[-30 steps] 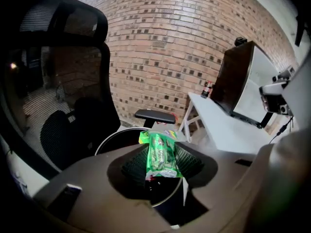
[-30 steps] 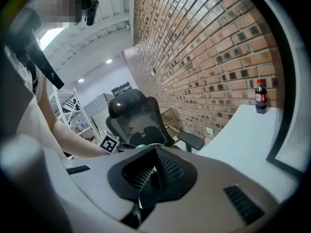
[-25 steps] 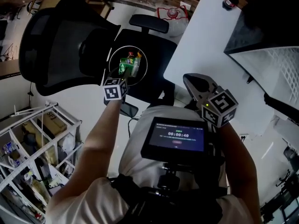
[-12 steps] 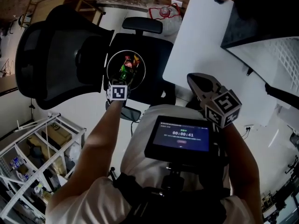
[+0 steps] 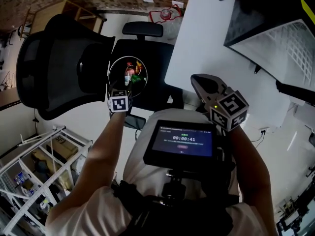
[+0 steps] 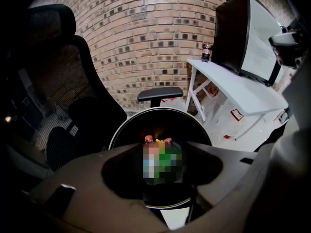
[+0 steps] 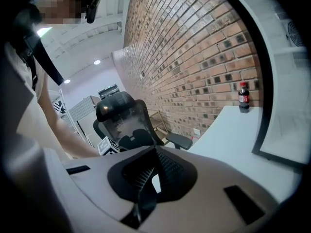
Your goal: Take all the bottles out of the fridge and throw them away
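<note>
Inside round black bin (image 5: 129, 57), red-capped bottles (image 5: 129, 74)

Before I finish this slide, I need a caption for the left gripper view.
Left gripper, jaws just opening with nothing between them, over a bin holding bottles.

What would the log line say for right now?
left gripper: jaws just opening, nothing between, above bin | bottles: in bin | right gripper: shut, empty
</note>
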